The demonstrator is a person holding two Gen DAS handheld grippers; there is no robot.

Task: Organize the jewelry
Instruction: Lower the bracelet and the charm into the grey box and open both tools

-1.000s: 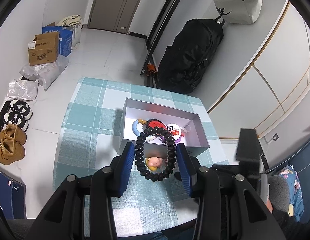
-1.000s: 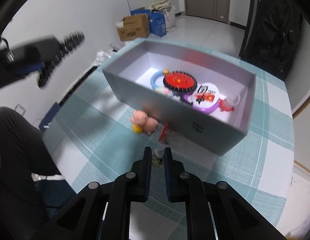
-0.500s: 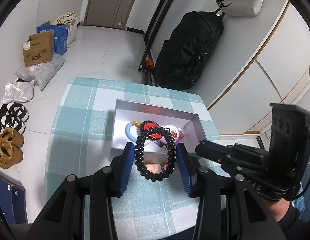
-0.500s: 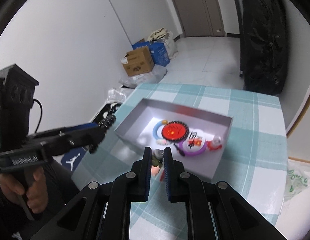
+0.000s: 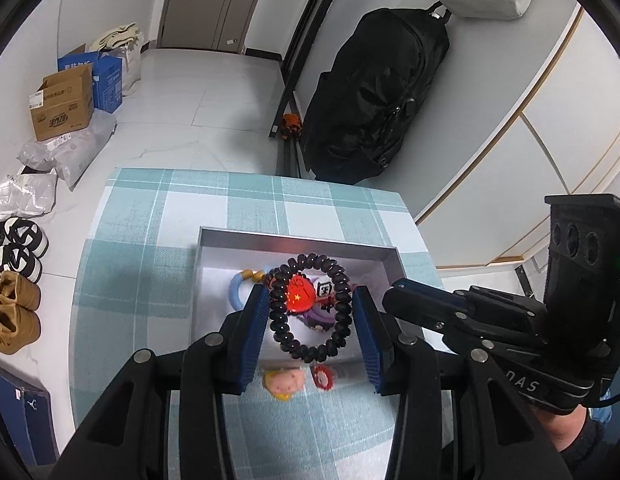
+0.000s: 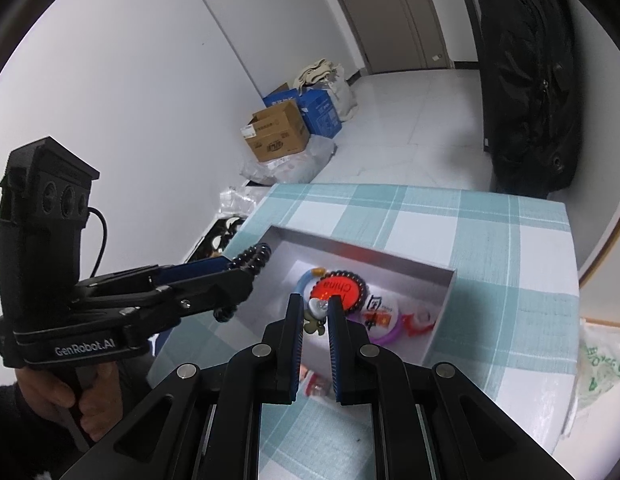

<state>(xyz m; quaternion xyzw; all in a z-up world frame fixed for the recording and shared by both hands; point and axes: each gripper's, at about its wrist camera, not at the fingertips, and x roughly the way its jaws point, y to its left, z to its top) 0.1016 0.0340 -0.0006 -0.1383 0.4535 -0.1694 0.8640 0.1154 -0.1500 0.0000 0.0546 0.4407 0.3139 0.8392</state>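
My left gripper (image 5: 310, 304) is shut on a black bead bracelet (image 5: 277, 316) and holds it above the open grey box (image 5: 293, 240); the bracelet also shows in the right wrist view (image 6: 253, 258). My right gripper (image 6: 314, 312) is shut on a small silver charm (image 6: 316, 314) above the box's (image 6: 366, 250) near side. In the box lie a red round badge (image 6: 336, 290), a blue ring (image 6: 303, 280), a purple ring (image 6: 386, 334) and a red-white trinket (image 6: 420, 320). A pink pig figure (image 5: 283, 382) and a red ring (image 5: 322, 376) lie on the cloth before the box.
The box stands on a teal checked tablecloth (image 5: 149, 248). A black bag (image 5: 374, 100) leans on the wall beyond the table. Cardboard boxes (image 5: 61, 108) and shoes (image 5: 13, 316) lie on the floor at left. A plastic bag (image 6: 598, 368) lies at the table's right edge.
Both grippers have risen and moved over the box. The right gripper lifted the small charm off the cloth. The left gripper still holds the bracelet, now over the box's contents.
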